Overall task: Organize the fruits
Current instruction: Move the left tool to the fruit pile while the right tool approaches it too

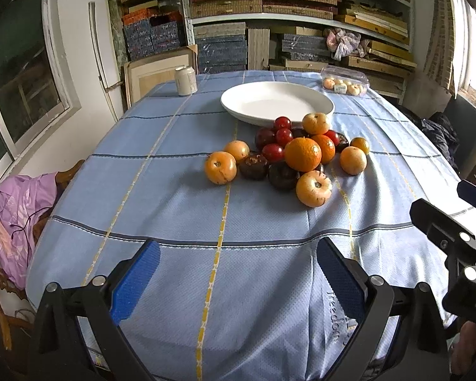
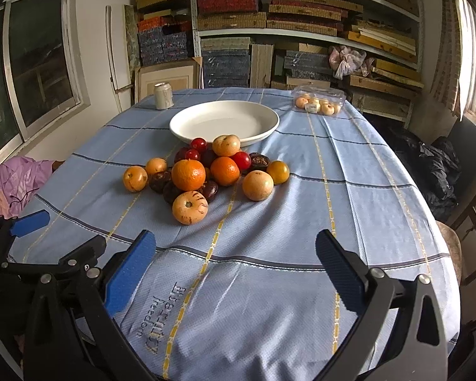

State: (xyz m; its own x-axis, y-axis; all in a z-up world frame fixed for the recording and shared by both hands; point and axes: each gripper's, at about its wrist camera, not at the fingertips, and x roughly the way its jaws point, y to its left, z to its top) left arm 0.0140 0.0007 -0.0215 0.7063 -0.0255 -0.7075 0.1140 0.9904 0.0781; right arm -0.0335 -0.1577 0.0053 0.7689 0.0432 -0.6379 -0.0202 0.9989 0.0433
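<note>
A pile of fruit lies mid-table on the blue checked cloth: a big orange (image 1: 302,154) (image 2: 188,174), pale orange persimmon-like fruits (image 1: 313,188) (image 2: 189,207), small red fruits (image 1: 273,152) (image 2: 198,144) and dark purple ones (image 1: 253,166) (image 2: 159,181). Just behind the pile stands an empty white plate (image 1: 277,103) (image 2: 223,122). My left gripper (image 1: 238,273) hovers open over the near table edge, well short of the fruit. My right gripper (image 2: 236,266) is open too, beside it, with nothing between its fingers.
A drink can (image 1: 186,80) (image 2: 163,95) stands at the far left of the table. A clear plastic box of small fruits (image 1: 344,85) (image 2: 319,99) sits far right. Shelves of boxes (image 1: 285,16) fill the back wall. A chair with pink cloth (image 1: 12,222) stands left.
</note>
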